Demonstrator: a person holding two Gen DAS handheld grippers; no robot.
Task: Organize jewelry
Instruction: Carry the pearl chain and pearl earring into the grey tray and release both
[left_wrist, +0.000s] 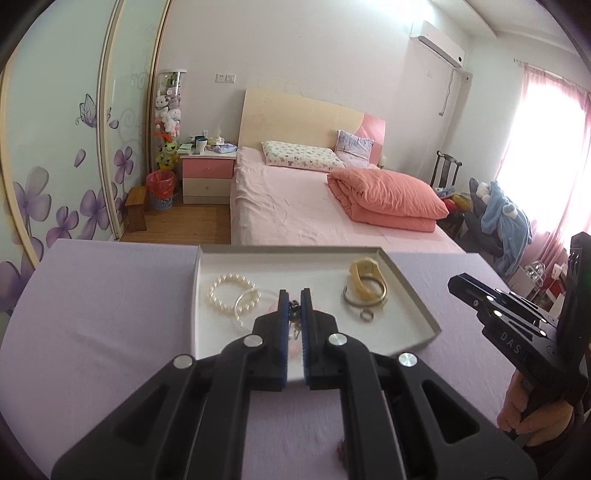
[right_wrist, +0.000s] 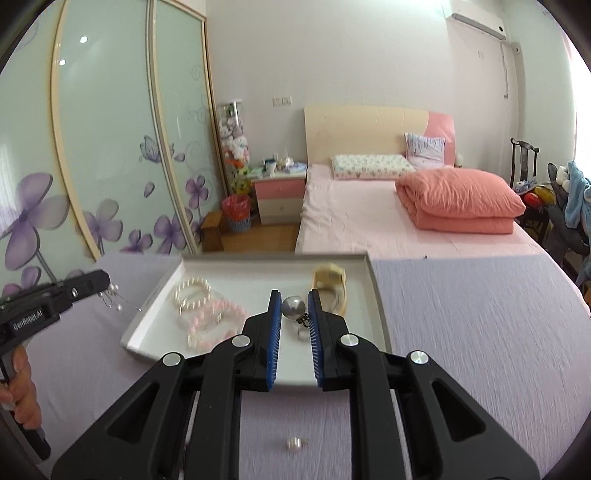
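Jewelry tray (right_wrist: 373, 291); L hand-held gripper (right_wrist: 107, 286) reads "GenRobot.AI".

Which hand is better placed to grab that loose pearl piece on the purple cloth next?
Probably right: the pearl piece lies just under the right gripper, while the left gripper sits off beside the tray. It holds a silver ball, though.

Jewelry on a white tray (left_wrist: 413, 295)

Pearl bracelet (left_wrist: 231, 290) at nine o'clock, yellow watch (left_wrist: 365, 282) at two, small ring (left_wrist: 366, 315) below it.
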